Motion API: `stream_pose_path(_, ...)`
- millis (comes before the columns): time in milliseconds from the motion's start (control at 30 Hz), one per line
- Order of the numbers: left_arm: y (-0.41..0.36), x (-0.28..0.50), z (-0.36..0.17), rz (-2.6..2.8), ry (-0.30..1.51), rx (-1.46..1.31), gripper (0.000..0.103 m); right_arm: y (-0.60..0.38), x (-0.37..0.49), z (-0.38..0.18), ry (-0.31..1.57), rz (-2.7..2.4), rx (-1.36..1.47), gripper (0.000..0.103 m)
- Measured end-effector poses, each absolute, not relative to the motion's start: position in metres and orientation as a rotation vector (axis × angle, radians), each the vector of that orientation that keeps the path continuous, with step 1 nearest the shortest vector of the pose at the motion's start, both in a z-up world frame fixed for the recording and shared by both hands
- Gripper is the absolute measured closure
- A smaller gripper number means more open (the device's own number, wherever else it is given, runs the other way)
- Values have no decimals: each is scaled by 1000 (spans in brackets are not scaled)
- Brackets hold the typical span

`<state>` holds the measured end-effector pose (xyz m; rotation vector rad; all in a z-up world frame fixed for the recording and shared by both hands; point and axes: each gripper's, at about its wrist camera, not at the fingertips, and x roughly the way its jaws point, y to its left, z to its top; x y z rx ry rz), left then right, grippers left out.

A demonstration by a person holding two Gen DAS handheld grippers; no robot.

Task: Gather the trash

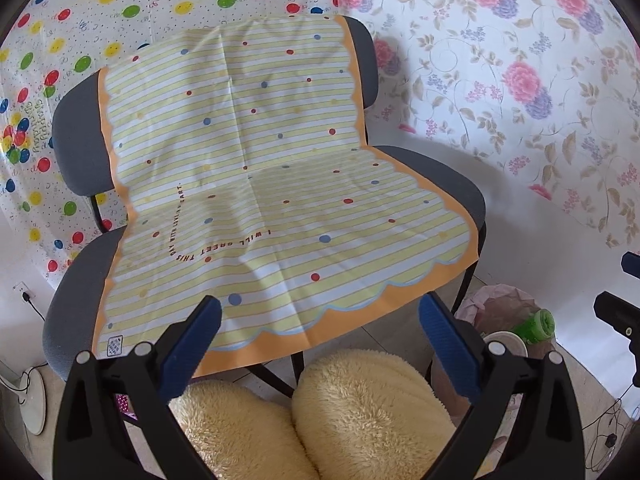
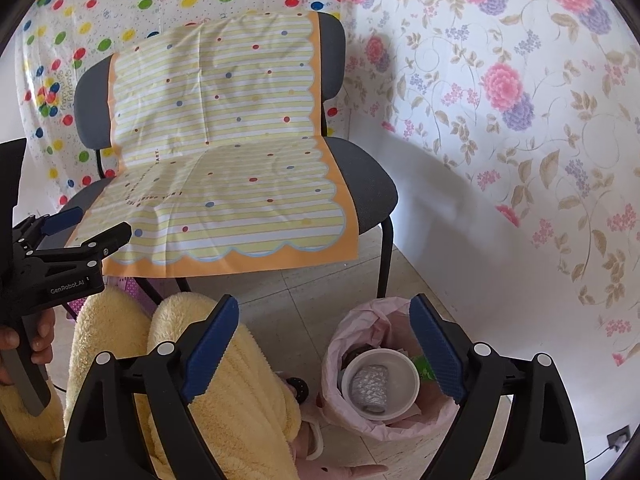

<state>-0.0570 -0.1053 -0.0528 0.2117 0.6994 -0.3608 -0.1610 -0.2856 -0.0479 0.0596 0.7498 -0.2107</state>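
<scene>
A bin lined with a pink bag (image 2: pixel 354 322) stands on the floor by the chair's front right leg. In it lies a white bowl (image 2: pixel 400 364) holding a grey crumpled wad (image 2: pixel 370 388), with a green bottle (image 1: pixel 536 324) beside the bowl. My right gripper (image 2: pixel 323 303) is open and empty, hovering above the bin's left rim. My left gripper (image 1: pixel 320 302) is also open and empty, raised over the person's knees and facing the chair seat. It shows at the left of the right wrist view as the left gripper (image 2: pixel 100 221), held in a hand.
A grey chair (image 1: pixel 436 176) is draped with a yellow striped sheet (image 1: pixel 260 180) on which nothing lies. The person's legs in yellow fleece (image 1: pixel 360 412) fill the foreground. Patterned sheets cover the walls behind. A cable and socket (image 1: pixel 24 294) sit at the left wall.
</scene>
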Motion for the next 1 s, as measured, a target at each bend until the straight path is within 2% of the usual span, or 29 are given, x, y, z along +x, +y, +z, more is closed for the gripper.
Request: stream_pose_path(1000,-111,-57,-60,-368,731,209,7,-288,-159,-59,783,-198,75,16)
